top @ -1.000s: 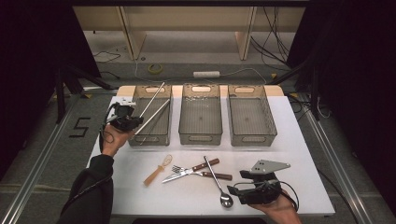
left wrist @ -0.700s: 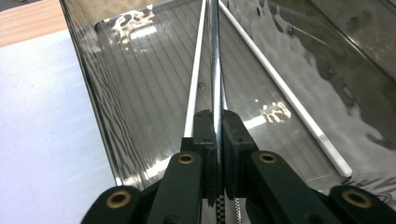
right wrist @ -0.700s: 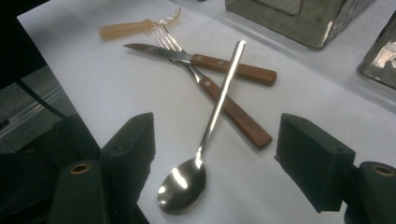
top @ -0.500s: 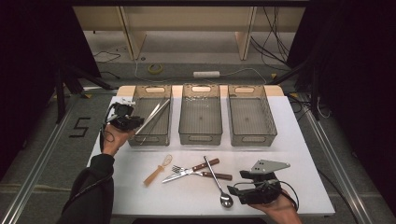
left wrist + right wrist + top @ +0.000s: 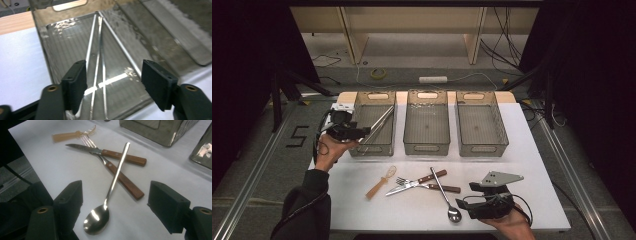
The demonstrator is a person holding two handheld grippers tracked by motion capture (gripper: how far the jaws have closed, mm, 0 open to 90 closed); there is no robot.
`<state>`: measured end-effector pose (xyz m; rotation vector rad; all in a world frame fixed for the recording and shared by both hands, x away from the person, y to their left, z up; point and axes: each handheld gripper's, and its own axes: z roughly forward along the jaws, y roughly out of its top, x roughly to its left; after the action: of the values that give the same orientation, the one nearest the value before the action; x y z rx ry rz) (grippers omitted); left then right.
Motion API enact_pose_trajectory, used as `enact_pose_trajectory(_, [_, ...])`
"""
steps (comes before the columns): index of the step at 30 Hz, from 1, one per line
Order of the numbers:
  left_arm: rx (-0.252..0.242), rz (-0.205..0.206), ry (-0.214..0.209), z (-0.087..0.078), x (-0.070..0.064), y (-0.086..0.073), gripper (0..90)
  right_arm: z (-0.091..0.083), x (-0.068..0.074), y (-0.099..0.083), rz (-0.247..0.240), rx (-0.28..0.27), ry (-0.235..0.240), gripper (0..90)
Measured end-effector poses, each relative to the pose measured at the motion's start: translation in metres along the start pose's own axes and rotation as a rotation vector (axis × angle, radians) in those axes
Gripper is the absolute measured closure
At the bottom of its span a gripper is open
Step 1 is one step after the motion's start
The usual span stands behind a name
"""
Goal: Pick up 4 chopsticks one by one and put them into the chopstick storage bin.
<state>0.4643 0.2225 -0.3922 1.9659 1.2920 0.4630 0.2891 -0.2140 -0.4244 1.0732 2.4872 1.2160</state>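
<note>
Compared with the earlier frames, the metal chopsticks (image 5: pixel 378 127) have dropped from a raised tilt to lie inside the left bin (image 5: pixel 373 125), and the left gripper (image 5: pixel 362 131) has let go of them. Its jaws stand apart with nothing between the pads; the chopsticks lie crossed on the bin floor just beyond and below its fingertips.

Progress, judged from the layout: one item type is sorted. The middle bin (image 5: pixel 427 122) and right bin (image 5: pixel 481 122) hold nothing.

Remaining on the table (image 5: pixel 532 165) are four pieces. The right gripper (image 5: pixel 462 205) rests low on the table edge, jaws spread wide and empty. The spoon (image 5: pixel 110 192) lies directly ahead of it, bowl nearest the jaws, its handle across the wooden-handled fork (image 5: pixel 117 173) and knife (image 5: pixel 107 152). A small wooden fork (image 5: pixel 72 135) lies farthest beyond, apart from the crossed pile.

The spoon appears the likely next pick for the right gripper.
</note>
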Motion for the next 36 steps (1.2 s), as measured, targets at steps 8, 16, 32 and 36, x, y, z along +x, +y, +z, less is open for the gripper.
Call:
enact_pose_trajectory(8, [0.058, 0.068, -0.046, -0.013, -0.026, -0.003, 28.2, 0.001, 0.000, -0.001, 0.003, 0.002, -0.014, 28.6])
enact_pose_trajectory(16, [0.159, 0.132, -0.083, -0.017, -0.046, -0.017, 23.7, 0.001, 0.000, -0.003, -0.002, 0.001, -0.016, 28.6])
enact_pose_trajectory(32, [0.276, 0.202, -0.126, -0.019, -0.070, -0.048, 19.5, -0.002, -0.002, -0.004, 0.017, -0.060, -0.021, 26.7])
enact_pose_trajectory(36, [0.317, 0.205, -0.128, -0.014, -0.071, -0.056, 19.5, -0.004, -0.004, -0.005, 0.022, -0.087, -0.028, 26.7])
